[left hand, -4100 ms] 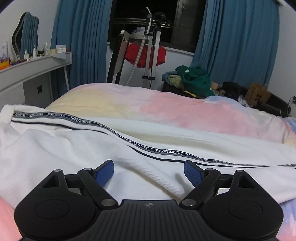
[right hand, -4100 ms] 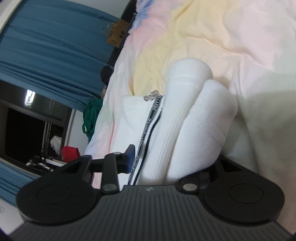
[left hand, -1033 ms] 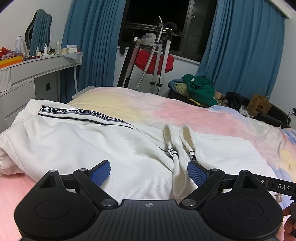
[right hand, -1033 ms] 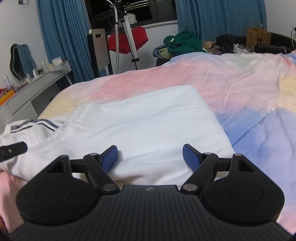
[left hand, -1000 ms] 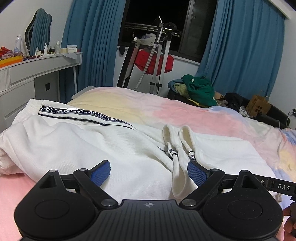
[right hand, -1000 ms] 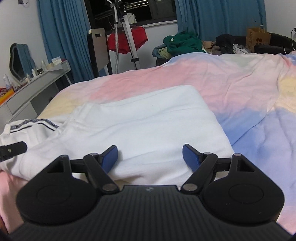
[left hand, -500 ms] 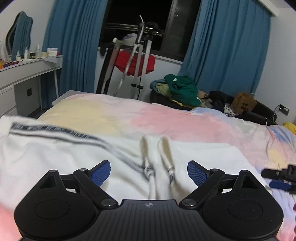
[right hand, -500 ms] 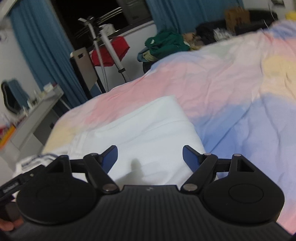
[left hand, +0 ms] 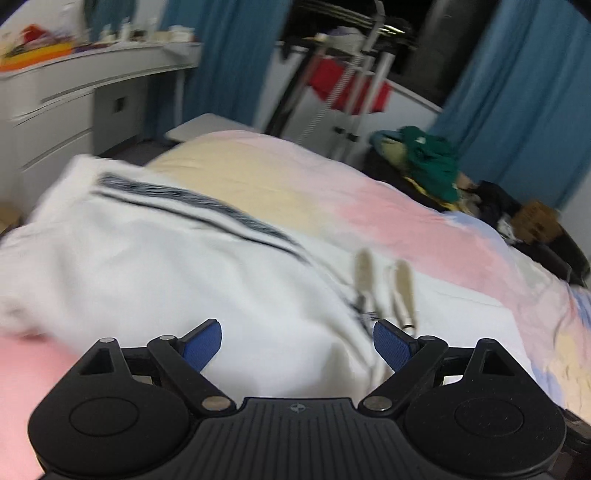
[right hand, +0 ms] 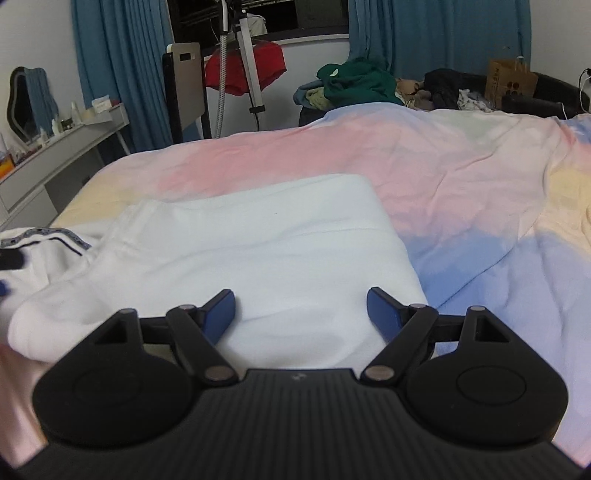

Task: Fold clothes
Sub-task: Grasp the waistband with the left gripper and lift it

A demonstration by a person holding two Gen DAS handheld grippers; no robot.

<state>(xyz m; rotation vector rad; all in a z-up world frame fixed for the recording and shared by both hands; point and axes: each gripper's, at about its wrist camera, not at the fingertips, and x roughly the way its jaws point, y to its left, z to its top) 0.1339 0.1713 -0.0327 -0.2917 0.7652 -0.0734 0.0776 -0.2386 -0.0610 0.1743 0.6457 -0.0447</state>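
- Pastel bedspread [right hand: 461,177] covers the bed; blue curtains [right hand: 436,33] hang behind
- white trousers [left hand: 155,266] lie spread across it, black side stripe [left hand: 192,203] uppermost
- left gripper [left hand: 297,341] and right gripper [right hand: 301,308] both gape wide above the cloth, pinching nothing

The white garment [right hand: 258,251] is soft matt knit cloth with a woven black-and-white tape [left hand: 192,201] along its seam, and it lies on a bed [right hand: 461,177] covered in smooth, lightly creased pastel cotton. Each tool, left [left hand: 297,339] and right [right hand: 301,308], is matt black ribbed plastic with small metal rivets and blue rubbery pads [right hand: 380,312]. Behind, the curtains [right hand: 443,33] are heavy matt blue cloth.
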